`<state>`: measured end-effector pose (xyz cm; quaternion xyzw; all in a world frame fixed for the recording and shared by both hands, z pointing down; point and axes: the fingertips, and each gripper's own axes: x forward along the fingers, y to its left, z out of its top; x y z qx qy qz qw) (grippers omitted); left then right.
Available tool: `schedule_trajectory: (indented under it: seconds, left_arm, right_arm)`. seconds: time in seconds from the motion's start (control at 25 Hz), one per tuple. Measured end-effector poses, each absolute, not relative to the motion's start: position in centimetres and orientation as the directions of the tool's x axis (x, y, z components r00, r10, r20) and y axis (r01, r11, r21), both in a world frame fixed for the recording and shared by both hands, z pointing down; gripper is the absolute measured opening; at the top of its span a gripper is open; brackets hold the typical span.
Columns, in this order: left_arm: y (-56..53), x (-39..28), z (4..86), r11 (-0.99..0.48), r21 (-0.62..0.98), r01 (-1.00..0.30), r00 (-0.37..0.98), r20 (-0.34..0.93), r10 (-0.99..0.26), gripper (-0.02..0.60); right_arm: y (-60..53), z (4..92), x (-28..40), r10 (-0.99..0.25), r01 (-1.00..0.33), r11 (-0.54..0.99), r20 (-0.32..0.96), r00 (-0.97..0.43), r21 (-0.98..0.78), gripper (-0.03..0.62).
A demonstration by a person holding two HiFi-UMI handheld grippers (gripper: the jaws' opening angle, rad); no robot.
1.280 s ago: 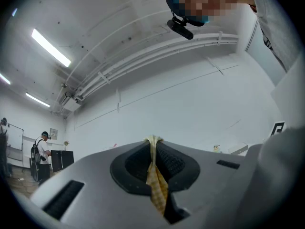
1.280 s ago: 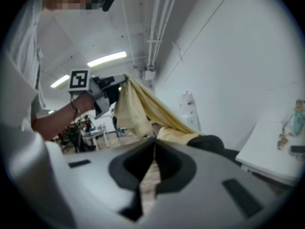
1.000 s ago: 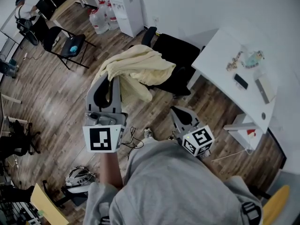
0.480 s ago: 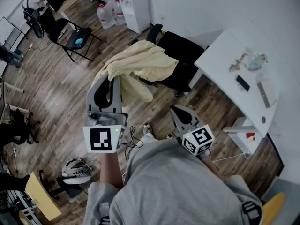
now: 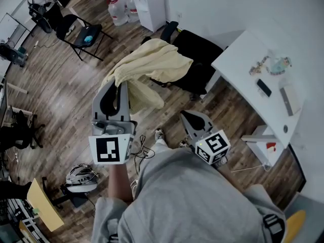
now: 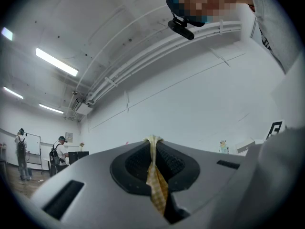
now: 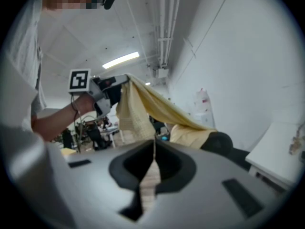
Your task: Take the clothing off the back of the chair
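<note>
Left gripper view: left gripper (image 6: 152, 141) jaws pinch the yellow clothing (image 6: 157, 187); head view shows right gripper (image 5: 192, 117) jaws together, empty.

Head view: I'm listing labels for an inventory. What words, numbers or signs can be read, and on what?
No readable words or numbers.
Black-and-white square markers on the cubes of the left tongs and right tongs: patterns, not letters.
Red mark on the leg panel of the white desk: too small to read.
Clear water jugs: nothing legible.
Pale yellow garment: no print visible.
</note>
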<state>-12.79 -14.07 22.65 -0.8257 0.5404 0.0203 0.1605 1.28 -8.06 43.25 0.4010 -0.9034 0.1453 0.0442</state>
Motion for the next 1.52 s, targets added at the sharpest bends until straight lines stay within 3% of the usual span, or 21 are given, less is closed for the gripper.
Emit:
schedule_trajectory:
  seconds: [0.84,1.52]
  left_arm:
    - [-13.0,-11.7,23.7,-0.323,-0.246,-0.914,0.372,-0.191,-0.908,0.043]
    - [-11.9,-11.8,23.8,-0.310,-0.246,-0.918,0.360,-0.196,-0.912,0.043]
  right_arm:
    - [-7.1,42.1,-0.9,-0.612,-0.634,0.753,0.168,-0.773,-0.176,0.035]
    - [-6.0,42.5,-0.7,-0.600,-0.626,0.763,0.186,-0.778,-0.162,0.035]
